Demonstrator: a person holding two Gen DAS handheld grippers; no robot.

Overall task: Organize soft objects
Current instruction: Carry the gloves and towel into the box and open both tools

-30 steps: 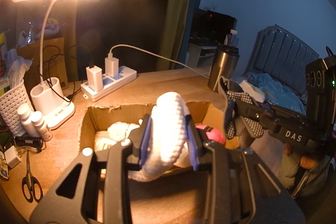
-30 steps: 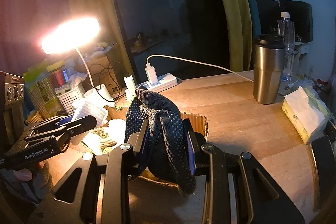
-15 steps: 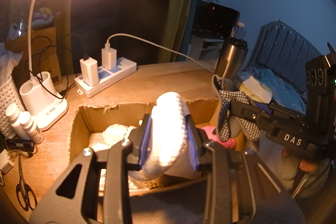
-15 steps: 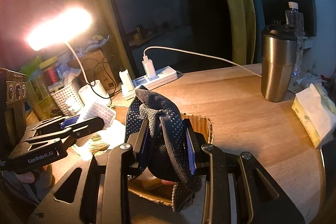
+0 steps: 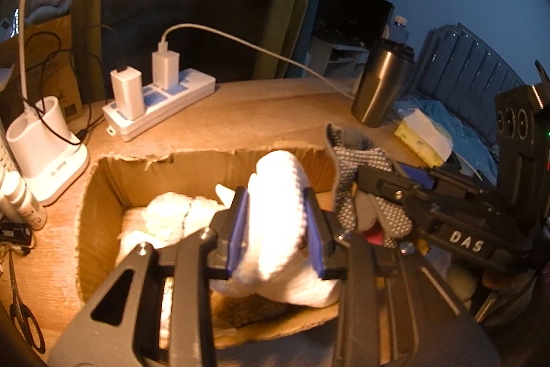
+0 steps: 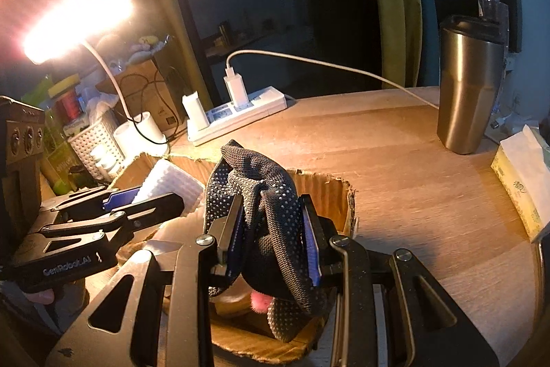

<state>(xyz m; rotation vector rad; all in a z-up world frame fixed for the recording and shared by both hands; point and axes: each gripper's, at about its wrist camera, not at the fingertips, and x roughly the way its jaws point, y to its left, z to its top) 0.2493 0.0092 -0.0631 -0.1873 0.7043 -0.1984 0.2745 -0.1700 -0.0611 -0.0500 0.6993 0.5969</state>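
Left wrist view: the left hand-held gripper (image 5: pixel 276 229) pinches a white knit glove (image 5: pixel 275 191) above the open cardboard box (image 5: pixel 103 195) on the counter (image 5: pixel 257 112), fluffy white items (image 5: pixel 168 219) inside

Right wrist view: the right hand-held gripper (image 6: pixel 273 236) pinches a dark dotted glove (image 6: pixel 254 184) over the box's near right corner, a steel tumbler (image 6: pixel 467 88) well apart

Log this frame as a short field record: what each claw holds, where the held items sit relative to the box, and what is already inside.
left claw: shut on white glove
right claw: shut on dark dotted glove
position: both gloves over the open cardboard box
box contents: white fluffy item, pink item
nearby: steel tumbler, power strip, tissue pack
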